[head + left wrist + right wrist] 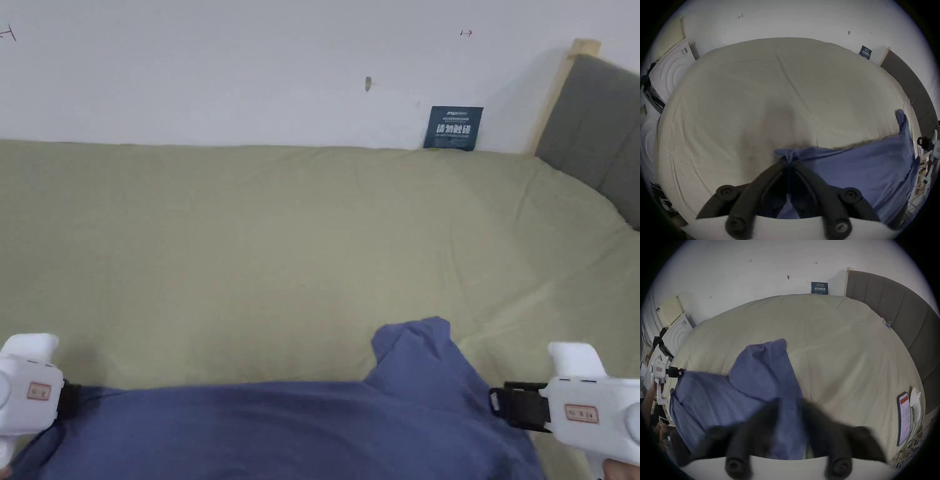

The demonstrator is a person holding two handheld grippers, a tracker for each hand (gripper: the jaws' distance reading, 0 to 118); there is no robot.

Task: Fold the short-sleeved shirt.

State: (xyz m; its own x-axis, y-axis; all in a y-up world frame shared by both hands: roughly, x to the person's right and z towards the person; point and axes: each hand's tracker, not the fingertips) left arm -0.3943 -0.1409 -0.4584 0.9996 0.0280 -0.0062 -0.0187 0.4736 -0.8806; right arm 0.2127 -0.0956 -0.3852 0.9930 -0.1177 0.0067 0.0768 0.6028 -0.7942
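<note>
A blue short-sleeved shirt (300, 431) hangs stretched between my two grippers, low over the near edge of the bed (281, 250). One part of it, perhaps a sleeve (415, 350), rests on the sheet near the right end. My left gripper (72, 400) holds the shirt's left end; in the left gripper view its jaws (790, 160) are shut on a bunched bit of blue cloth. My right gripper (497, 403) is at the right end. The right gripper view is blurred, but its dark jaws (791, 402) meet on the blue cloth (763, 379). It also shows my left gripper (679, 373) far off.
The olive-beige sheet stretches wide toward the white wall. A grey headboard (594, 125) stands at the right, with a dark sign (455, 127) on the wall beside it. A phone (903, 418) and a white object (916, 404) lie near the bed's right edge. A white appliance (670, 76) stands at the left.
</note>
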